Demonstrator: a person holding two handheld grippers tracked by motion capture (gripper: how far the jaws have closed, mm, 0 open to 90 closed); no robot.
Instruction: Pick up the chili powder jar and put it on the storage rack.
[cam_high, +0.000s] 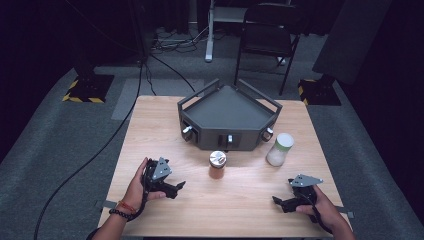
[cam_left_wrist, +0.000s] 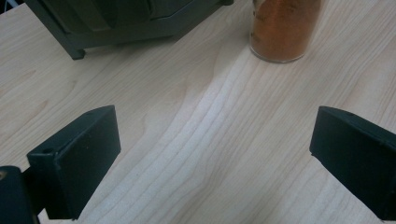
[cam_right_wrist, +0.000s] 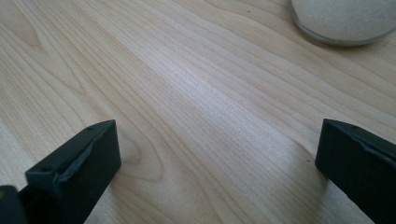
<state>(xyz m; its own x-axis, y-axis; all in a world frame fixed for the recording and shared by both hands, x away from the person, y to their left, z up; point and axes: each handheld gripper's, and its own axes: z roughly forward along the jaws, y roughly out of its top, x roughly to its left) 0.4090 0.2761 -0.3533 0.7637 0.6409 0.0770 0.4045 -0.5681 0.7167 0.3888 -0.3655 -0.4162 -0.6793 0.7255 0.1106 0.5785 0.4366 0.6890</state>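
Observation:
A small jar of orange spice (cam_high: 217, 164) with a silver lid stands mid-table; its glass base is at the top of the left gripper view (cam_left_wrist: 282, 30). A taller jar of white powder (cam_high: 279, 149) with a pale green lid stands to its right, and its base (cam_right_wrist: 343, 21) is at the top right of the right gripper view. My left gripper (cam_high: 178, 187) rests low at the front left, open, with bare wood between its jaws (cam_left_wrist: 212, 154). My right gripper (cam_high: 278, 201) sits at the front right, also open over bare wood (cam_right_wrist: 217, 156).
A dark grey angular rack (cam_high: 227, 112) with raised rails and knobs stands at the back middle of the wooden table (cam_high: 240, 200); its foot is near the top left of the left gripper view (cam_left_wrist: 77, 49). A black folding chair (cam_high: 267, 35) and cables lie on the floor beyond.

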